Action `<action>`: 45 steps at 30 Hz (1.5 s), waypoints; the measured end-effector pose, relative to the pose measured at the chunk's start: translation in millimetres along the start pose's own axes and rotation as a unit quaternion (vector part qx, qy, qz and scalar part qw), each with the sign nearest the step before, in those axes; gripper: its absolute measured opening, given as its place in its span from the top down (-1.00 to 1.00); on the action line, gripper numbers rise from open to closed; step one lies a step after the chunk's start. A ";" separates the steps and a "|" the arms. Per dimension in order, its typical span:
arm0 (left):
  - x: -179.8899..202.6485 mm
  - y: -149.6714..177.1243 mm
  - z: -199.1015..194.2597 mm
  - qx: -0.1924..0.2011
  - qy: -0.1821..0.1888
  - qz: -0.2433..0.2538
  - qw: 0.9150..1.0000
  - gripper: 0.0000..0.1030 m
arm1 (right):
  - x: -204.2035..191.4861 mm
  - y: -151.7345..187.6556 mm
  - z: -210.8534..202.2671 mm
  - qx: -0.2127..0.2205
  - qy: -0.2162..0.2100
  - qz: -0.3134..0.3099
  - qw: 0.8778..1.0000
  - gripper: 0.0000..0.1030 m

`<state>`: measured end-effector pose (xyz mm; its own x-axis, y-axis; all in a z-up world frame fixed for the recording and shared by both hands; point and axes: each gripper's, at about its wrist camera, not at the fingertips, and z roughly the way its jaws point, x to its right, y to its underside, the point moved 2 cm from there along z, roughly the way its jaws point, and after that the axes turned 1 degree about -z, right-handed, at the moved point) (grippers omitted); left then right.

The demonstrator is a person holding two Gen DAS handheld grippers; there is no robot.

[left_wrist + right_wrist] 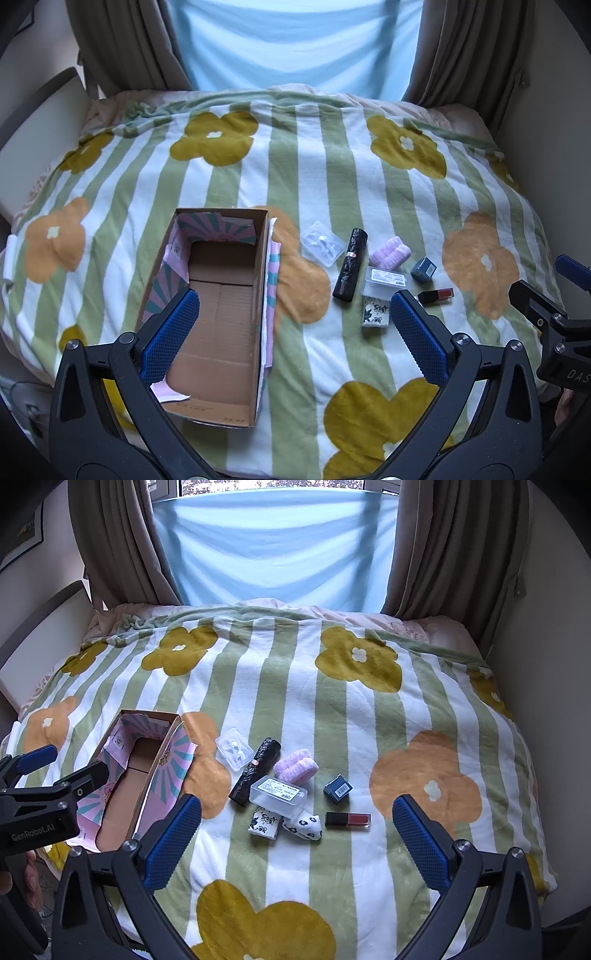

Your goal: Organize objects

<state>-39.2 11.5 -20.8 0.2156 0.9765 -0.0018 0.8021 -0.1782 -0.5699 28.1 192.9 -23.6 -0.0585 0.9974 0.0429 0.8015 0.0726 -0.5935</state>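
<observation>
On the flowered blanket (280,701), both grippers gape wide and empty; the left gripper (55,771) reads "GenRobot.AI".

blanket (295,701) green-white stripes, yellow-orange flowers | box (221,295) brown, pink-teal rays | roll (255,771) black | lipstick (347,819) red

A home bedroom: a bed under a flowered blanket (332,709), with curtains (110,542) at the window.

left tongs (293,321): spread wide, holding nothing | right tongs (297,825): spread wide, holding nothing
</observation>
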 end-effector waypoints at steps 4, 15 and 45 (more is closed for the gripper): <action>-0.9 -0.5 2.8 -0.003 0.004 -0.001 1.000 -0.99 | 0.2 -0.2 1.9 -0.002 -0.002 -0.001 1.000 -0.99; 5.9 4.2 15.8 -0.020 0.012 0.004 1.000 -0.99 | 8.6 -0.6 13.6 -0.018 -0.018 0.000 1.000 -0.99; 84.5 -51.6 232.3 -0.153 0.014 0.216 0.964 -0.99 | 49.2 11.0 196.4 -0.111 -0.197 -0.100 0.969 -0.99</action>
<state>-191.8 131.4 -182.4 0.5780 0.8002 -0.1600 0.7597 -0.5993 -0.2524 -82.8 242.7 -185.8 -0.4139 0.8890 -0.1957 0.8560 0.3069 -0.4161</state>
